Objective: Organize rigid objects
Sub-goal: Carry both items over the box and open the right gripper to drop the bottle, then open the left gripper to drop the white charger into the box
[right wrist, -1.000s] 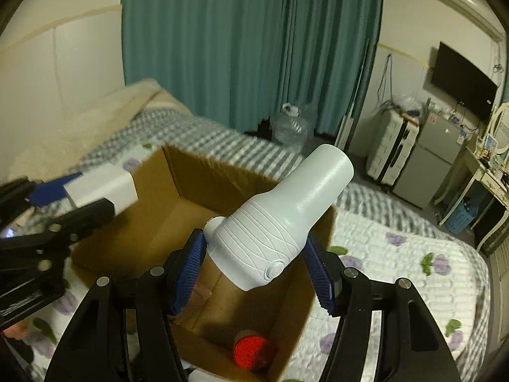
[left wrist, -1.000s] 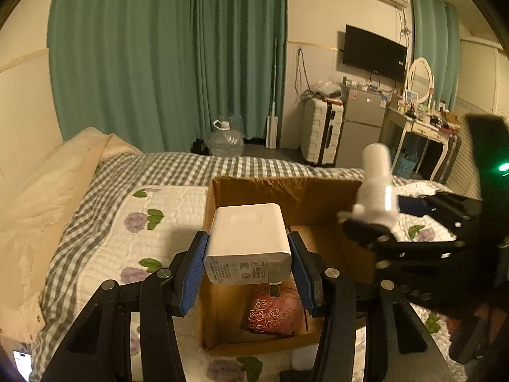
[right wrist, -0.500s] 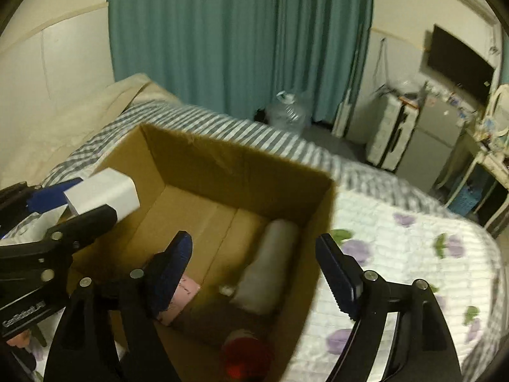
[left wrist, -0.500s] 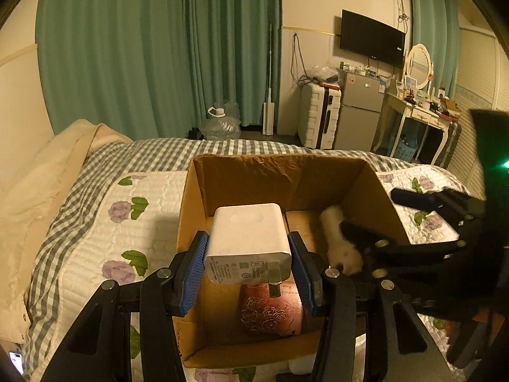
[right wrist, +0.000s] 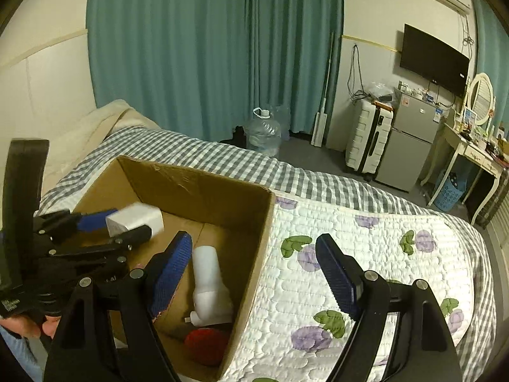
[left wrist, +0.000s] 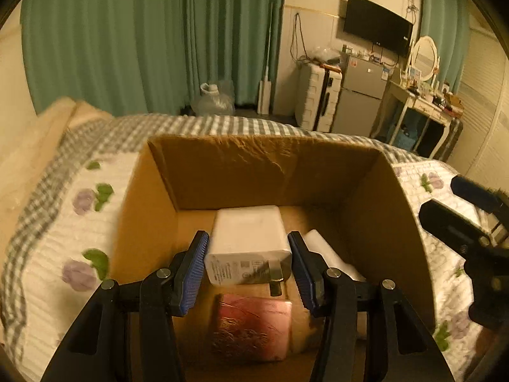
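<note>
My left gripper point(left wrist: 248, 262) is shut on a white plug adapter point(left wrist: 248, 243) and holds it over the open cardboard box point(left wrist: 264, 165) on the bed. The adapter and left gripper also show in the right wrist view point(right wrist: 135, 218). My right gripper point(right wrist: 254, 270) is open and empty, above the box's right wall point(right wrist: 254, 254) and the quilt. A white bottle point(right wrist: 208, 289) lies inside the box; it also shows in the left wrist view point(left wrist: 331, 259). A pink patterned box point(left wrist: 251, 329) and a red round object point(right wrist: 205, 345) lie on the box floor.
The box stands on a floral quilt point(right wrist: 366, 254) with a checked border. A beige blanket point(left wrist: 28, 146) lies at the left. Beyond the bed stand a water jug point(right wrist: 264, 133), a white suitcase point(right wrist: 369, 140), a small fridge point(right wrist: 410, 143) and a dressing table point(right wrist: 470, 146).
My right gripper opened and dropped the white bottle into the box, then drew back to the right. My left gripper has moved forward and lower over the box with the adapter.
</note>
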`<state>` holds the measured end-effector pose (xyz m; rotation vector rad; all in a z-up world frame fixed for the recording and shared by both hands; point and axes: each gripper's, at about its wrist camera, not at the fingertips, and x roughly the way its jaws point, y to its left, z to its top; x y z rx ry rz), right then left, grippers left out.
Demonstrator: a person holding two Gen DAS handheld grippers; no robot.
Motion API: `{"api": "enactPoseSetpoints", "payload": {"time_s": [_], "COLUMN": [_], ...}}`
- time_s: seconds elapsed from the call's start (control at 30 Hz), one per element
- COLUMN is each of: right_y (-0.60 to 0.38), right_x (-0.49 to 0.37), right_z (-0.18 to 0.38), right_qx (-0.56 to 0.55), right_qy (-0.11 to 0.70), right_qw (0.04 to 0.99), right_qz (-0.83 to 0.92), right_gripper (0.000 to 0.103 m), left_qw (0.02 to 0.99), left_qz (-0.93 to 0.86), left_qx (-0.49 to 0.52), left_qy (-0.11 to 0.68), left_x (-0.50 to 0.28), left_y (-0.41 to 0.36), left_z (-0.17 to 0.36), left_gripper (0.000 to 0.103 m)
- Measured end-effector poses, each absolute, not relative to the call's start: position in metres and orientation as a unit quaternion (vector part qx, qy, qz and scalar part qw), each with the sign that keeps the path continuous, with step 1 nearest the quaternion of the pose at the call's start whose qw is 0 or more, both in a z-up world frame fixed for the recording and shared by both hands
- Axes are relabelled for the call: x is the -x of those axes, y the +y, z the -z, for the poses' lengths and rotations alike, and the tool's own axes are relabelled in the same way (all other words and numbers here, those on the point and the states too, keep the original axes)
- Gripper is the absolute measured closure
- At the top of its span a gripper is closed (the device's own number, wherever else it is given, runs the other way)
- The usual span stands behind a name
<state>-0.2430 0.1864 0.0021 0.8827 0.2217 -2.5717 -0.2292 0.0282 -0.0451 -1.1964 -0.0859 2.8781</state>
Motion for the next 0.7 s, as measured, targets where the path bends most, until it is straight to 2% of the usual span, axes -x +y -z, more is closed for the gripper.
{"api": "enactPoseSetpoints", "payload": {"time_s": [0.03, 0.07, 0.33, 0.53, 0.7], "right_y": [0.188, 0.189, 0.202, 0.212, 0.202], "right_x": [0.244, 0.244, 0.207, 0.137, 0.079], "right_z": [-0.002, -0.002, -0.032, -0.062, -0.056], "right_qx": [-0.317, -0.318, -0.305, -0.292, -0.292], "right_qy": [0.079, 0.078, 0.070, 0.087, 0.127], "right_qw": [0.205, 0.203, 0.193, 0.198, 0.214], "right_qz": [0.923, 0.923, 0.930, 0.932, 0.923], "right_gripper": [0.019, 0.016, 0.016, 0.016, 0.016], "left_qw": [0.011, 0.007, -0.003, -0.010, -0.025], "left_qz": [-0.927, -0.930, -0.938, -0.944, -0.948], "left_qx": [0.372, 0.365, 0.347, 0.329, 0.316], "left_qy": [-0.035, -0.036, -0.010, 0.006, 0.021], "left_x": [0.226, 0.224, 0.182, 0.117, 0.062], "left_y": [0.027, 0.026, 0.027, 0.017, 0.005], "left_z": [0.041, 0.039, 0.003, -0.023, -0.028], "left_gripper": [0.037, 0.035, 0.035, 0.035, 0.035]}}
